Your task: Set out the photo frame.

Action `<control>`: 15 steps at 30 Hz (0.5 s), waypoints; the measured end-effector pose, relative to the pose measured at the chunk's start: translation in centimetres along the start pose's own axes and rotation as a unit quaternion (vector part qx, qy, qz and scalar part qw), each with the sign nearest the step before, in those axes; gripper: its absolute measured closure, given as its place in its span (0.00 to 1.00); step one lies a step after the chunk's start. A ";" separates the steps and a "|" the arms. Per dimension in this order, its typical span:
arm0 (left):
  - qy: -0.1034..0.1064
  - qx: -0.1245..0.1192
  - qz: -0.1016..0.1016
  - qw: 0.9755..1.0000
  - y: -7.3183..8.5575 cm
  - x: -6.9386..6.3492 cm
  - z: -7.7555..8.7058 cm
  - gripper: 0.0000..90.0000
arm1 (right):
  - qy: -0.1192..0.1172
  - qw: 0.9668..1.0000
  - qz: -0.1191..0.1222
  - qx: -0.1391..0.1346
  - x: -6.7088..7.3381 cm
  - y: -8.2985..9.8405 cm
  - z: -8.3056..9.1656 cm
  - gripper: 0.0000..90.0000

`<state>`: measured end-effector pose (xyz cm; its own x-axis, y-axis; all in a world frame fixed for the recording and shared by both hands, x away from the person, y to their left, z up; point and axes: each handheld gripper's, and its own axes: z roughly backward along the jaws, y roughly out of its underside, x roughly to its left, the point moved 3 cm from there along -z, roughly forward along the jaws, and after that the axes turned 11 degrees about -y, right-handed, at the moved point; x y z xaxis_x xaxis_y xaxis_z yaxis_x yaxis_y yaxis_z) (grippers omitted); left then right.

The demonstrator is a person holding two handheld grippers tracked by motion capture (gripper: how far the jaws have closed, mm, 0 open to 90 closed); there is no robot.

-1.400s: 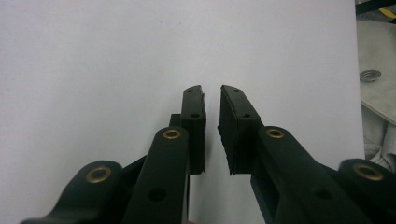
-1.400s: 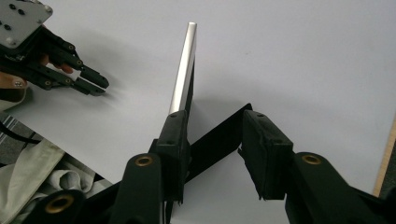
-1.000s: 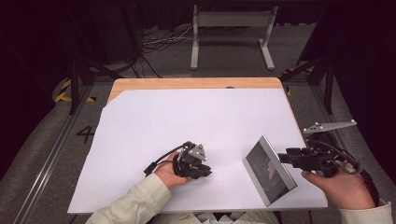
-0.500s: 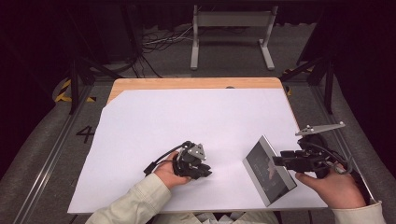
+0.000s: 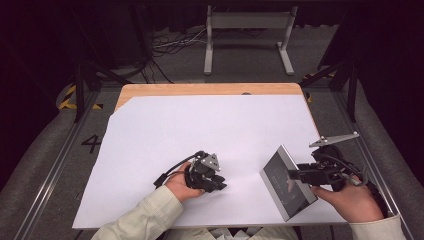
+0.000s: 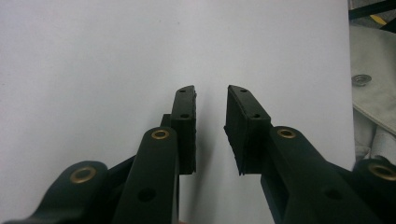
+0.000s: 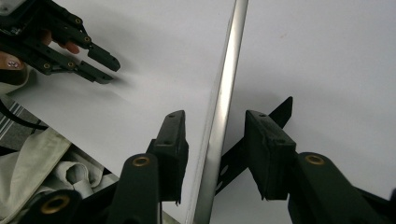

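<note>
While the left claw [image 5: 216, 183] spreads empty, the right claw [image 7: 215, 154] straddles—without pinching—the tablet [image 5: 287, 182].

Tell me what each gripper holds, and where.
Nothing is clamped: the flat dark silver-rimmed panel stands edge-on between the open jaws of the right gripper; left gripper empty.

The white sheet [image 5: 210, 145] on the table is lit brightly and evenly from above, while the floor and far background are left nearly black. Soft shadows are cast beneath the left gripper [image 6: 211, 100] and beside the tablet [image 7: 223, 112], along whose metal edge a glare streak is seen. In both gripper views the nearest jaw parts are rendered slightly soft.
</note>
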<state>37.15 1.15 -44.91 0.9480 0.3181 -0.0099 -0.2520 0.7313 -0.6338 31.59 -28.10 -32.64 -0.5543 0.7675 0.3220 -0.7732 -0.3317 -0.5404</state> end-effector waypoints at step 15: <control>-0.001 -0.001 -0.001 1.000 0.0 0.0 0.0 0.81 | 0.000 0.999 0.005 0.034 0.0 0.0 -0.9 0.84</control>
<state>37.19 1.16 -44.95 0.9482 0.3176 -0.0059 -0.2489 0.7314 -0.6348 31.83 -27.57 -33.37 -0.5622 0.7636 0.3177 -0.7868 -0.3754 -0.4899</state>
